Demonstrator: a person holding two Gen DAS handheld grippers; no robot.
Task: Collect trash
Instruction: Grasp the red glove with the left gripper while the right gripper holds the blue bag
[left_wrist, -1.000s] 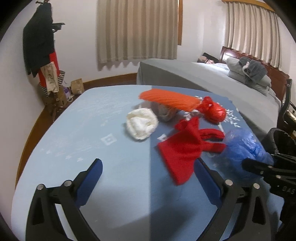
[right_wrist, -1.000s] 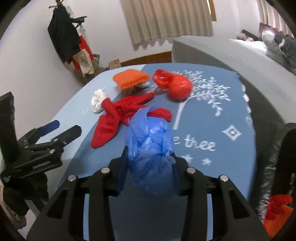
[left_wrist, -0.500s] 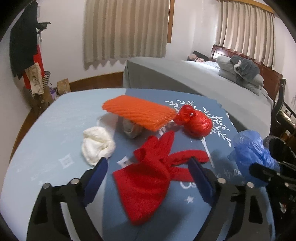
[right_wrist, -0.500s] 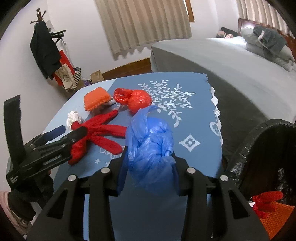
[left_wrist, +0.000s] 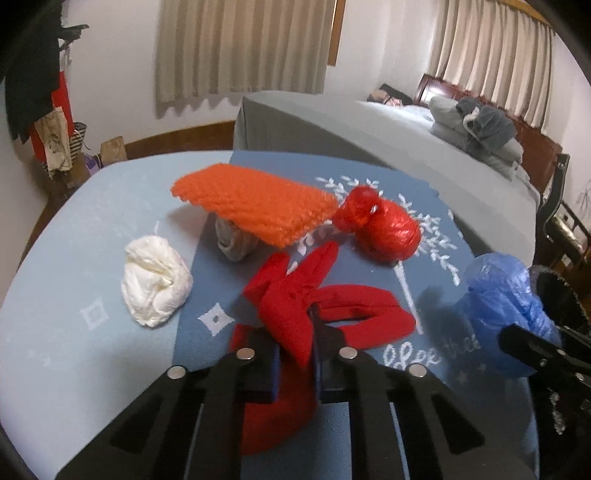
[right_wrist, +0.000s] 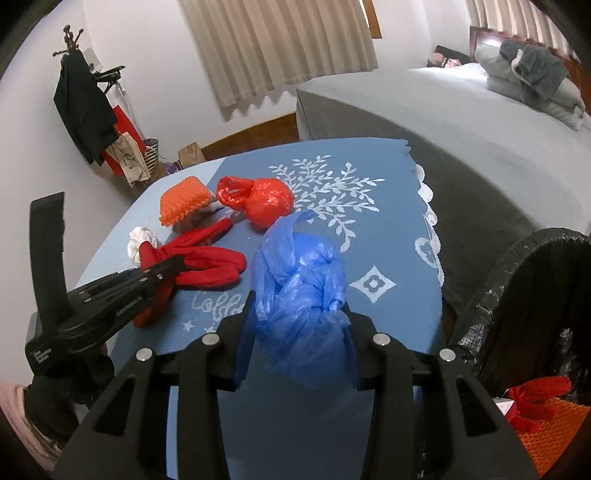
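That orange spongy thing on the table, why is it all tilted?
The orange foam mesh isn't lying flat: one end is propped up on a grey crumpled lump under it, so it slants above the blue tablecloth.

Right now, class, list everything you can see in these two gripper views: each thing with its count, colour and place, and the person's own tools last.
Red glove: one, red, on the table near its front, pinched by the left gripper.
Blue plastic bag: one, blue, held up in the right gripper.
Red plastic bag: one, red, knotted, on the table, behind the glove.
Orange foam net: one, orange, at the table's far side, resting over a grey wad.
White wad: one, white, on the table, left of the glove.
Tablecloth: one, blue with white print.
Bin: one, black, right of the table, holding red and orange items.
Bed: one, grey, behind.
Left gripper: black, shut.
Right gripper: black, shut.
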